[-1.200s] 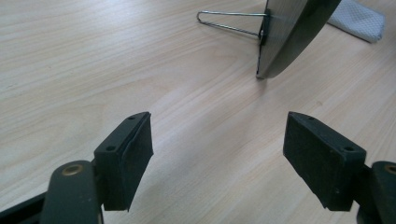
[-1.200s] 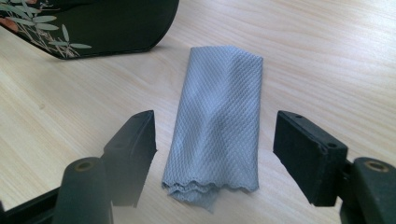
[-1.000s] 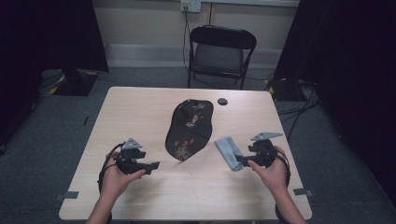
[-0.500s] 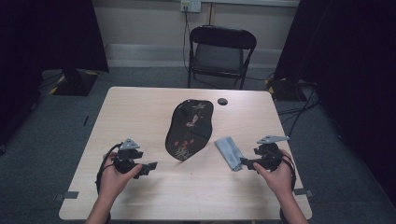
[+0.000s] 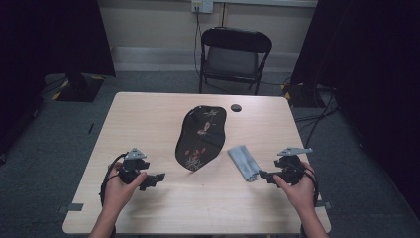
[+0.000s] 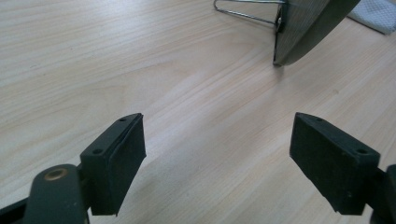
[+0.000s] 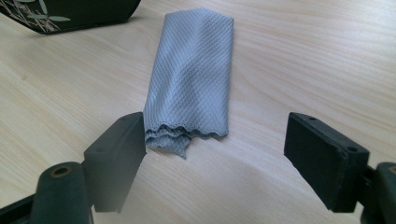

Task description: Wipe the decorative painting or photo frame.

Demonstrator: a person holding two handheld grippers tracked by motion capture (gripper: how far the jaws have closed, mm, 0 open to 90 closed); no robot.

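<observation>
A folded grey cloth [image 5: 243,162] lies flat on the wooden table [image 5: 148,114], right of a black painted plate [image 5: 200,136] that stands tilted on a wire stand. My right gripper [image 5: 263,175] sits just right of the cloth. In the right gripper view, its jaws have just been opening, and the cloth [image 7: 191,79] has its near end just ahead of them, untouched by the right gripper [image 7: 217,128]. My left gripper [image 5: 156,178] rests left of the plate. Its jaws have also just been opening, with nothing between them over bare wood at the left gripper [image 6: 219,140].
A small black disc [image 5: 236,107] lies near the table's far edge. A black folding chair [image 5: 233,54] stands behind the table. The plate's back and wire stand [image 6: 306,28] rise ahead and to the right of the left jaws.
The right hand has drawn back to the right, away from the cloth, which stays flat on the table. Both pairs of jaws stand wider. The left hand has hardly moved.
</observation>
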